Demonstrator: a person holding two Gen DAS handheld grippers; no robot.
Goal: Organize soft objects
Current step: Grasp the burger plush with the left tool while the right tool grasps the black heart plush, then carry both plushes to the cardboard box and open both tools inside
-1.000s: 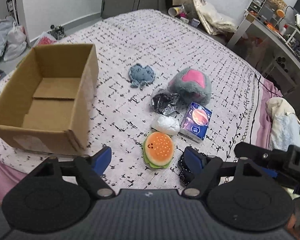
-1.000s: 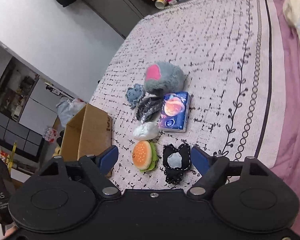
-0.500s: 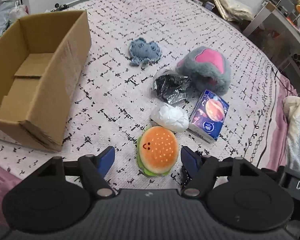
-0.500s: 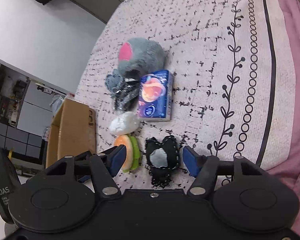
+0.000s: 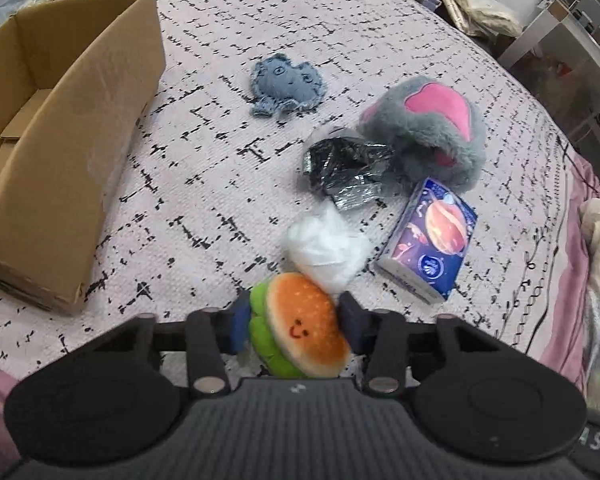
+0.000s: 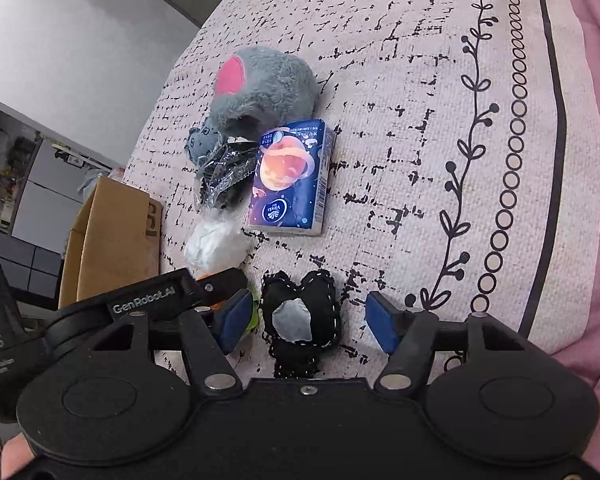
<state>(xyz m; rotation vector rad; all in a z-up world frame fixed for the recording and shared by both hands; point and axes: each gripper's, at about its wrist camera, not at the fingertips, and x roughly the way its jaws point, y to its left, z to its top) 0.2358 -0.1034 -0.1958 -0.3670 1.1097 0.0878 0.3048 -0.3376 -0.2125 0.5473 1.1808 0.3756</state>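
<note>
At the far left of the bed, an open brown cardboard box (image 5: 56, 128) stands on the pale black-flecked bedspread (image 5: 204, 184), its inside bare as far as the left wrist view shows, and it looks like the likely home for the soft things. Just right of it the left gripper (image 5: 294, 320) has its blue-padded fingers (image 5: 240, 322) clenched on the orange-and-green plush burger with a smiling face (image 5: 300, 328), gripped across its sides; the bun bulges between the pads, so it should be light and squashy, and a hold through the middle seems safer than one on an edge that could slip out. Touching the burger's far side lies a crumpled white plastic bag (image 5: 326, 246), probably weightless and slippery. Beyond that is a crinkled black-and-silver foil wrapper (image 5: 346, 172), with a flat blue denim plush with stitched eyes (image 5: 286, 86) well behind it. Further right, a fluffy grey plush with pink patches (image 5: 424, 132) rests against the wrapper, and a blue tissue pack printed with a planet (image 5: 430, 240) lies just in front of it; the pack should give under pressure and is best pinched across its short sides. At the right, the right gripper (image 6: 306, 320) hangs released, fingers spread either side of a flat black fabric heart with white stitching and a grey patch (image 6: 300, 316) without touching it. Thin and limp, it would likely need pinching at its thickest middle
</note>
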